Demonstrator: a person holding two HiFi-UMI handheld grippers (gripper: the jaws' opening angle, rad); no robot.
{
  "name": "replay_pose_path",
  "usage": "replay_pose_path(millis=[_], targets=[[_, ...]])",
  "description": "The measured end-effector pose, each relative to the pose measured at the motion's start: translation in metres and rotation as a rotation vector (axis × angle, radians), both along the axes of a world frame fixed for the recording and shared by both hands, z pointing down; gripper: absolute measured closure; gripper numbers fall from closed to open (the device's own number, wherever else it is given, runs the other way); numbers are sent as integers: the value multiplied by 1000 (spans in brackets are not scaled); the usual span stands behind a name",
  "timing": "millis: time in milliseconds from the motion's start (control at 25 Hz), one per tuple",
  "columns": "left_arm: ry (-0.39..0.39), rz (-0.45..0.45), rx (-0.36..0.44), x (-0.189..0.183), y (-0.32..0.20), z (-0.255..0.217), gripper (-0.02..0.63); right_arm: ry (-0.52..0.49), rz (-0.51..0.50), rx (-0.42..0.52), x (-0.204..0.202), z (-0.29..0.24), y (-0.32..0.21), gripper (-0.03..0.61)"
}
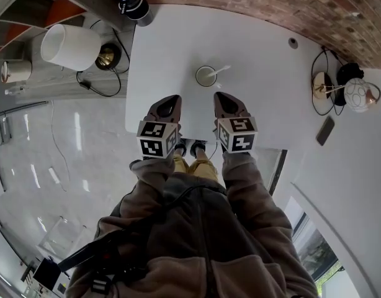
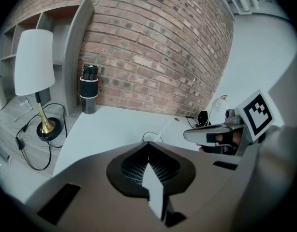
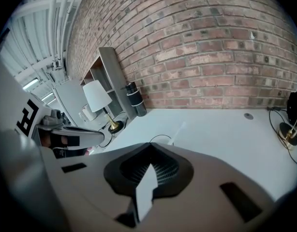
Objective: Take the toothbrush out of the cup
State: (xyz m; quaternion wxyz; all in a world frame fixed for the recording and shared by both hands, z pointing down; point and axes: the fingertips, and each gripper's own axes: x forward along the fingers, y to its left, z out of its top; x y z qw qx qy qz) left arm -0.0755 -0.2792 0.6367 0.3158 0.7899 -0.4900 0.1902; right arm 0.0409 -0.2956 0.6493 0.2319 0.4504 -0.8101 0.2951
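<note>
A white cup (image 1: 206, 76) stands on the white table (image 1: 265, 85), with a white toothbrush (image 1: 221, 71) leaning out of it to the right. My left gripper (image 1: 171, 99) and right gripper (image 1: 221, 96) hover side by side just short of the cup, both shut and holding nothing. In the left gripper view the cup's rim (image 2: 151, 136) and the toothbrush (image 2: 165, 128) peek over the closed jaws. The right gripper view shows the same cup rim (image 3: 160, 139) and toothbrush (image 3: 178, 129) just beyond its closed jaws.
A black flask (image 1: 134, 4) stands at the table's far left corner. A white-shaded lamp (image 1: 69, 46) with cables sits on the shelf to the left. A dark phone (image 1: 325, 130) and a round lamp (image 1: 361, 95) lie to the right. A brick wall backs the table.
</note>
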Motion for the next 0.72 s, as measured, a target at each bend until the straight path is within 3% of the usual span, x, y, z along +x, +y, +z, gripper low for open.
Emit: replay_pose_path(millis=[520,720], targets=[[4,-13,-37,-3,-20,23,609,9,19,-60,7,44,-44,575],[-2,-16,-47,-7,-20,30,609,-13,41,-103,9,58,-54,534]])
